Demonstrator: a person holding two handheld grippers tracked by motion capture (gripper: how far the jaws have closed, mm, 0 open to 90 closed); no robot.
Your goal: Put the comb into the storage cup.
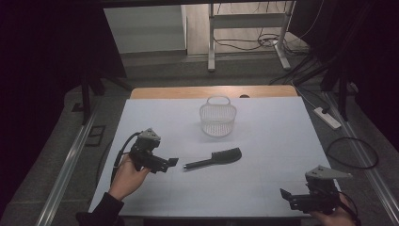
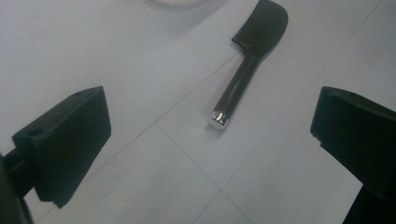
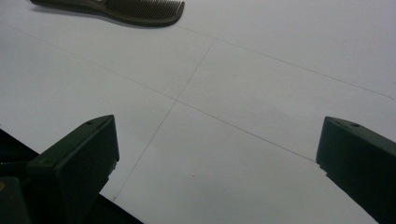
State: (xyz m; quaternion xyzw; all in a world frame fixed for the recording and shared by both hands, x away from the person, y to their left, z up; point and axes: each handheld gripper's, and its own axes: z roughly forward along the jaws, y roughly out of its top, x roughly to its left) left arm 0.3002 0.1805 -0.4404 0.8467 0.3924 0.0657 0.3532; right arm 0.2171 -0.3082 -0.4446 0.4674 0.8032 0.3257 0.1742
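A black comb (image 1: 214,159) with a silver-capped handle lies flat near the middle of the white table (image 1: 263,132), handle end toward the left. My left gripper (image 1: 171,163) hovers just left of that handle, jaws wide open and empty; in the left gripper view the comb (image 2: 246,70) lies ahead between the jaws. A white mesh basket (image 1: 217,117) stands upright behind the comb. My right gripper (image 1: 285,195) is open and empty at the table's front right; in the right gripper view the comb (image 3: 126,9) lies far off at the top.
A wooden strip (image 1: 211,91) runs along the table's far edge. A power strip (image 1: 327,118) and cables lie on the floor to the right. Desk legs (image 1: 211,42) stand beyond the table.
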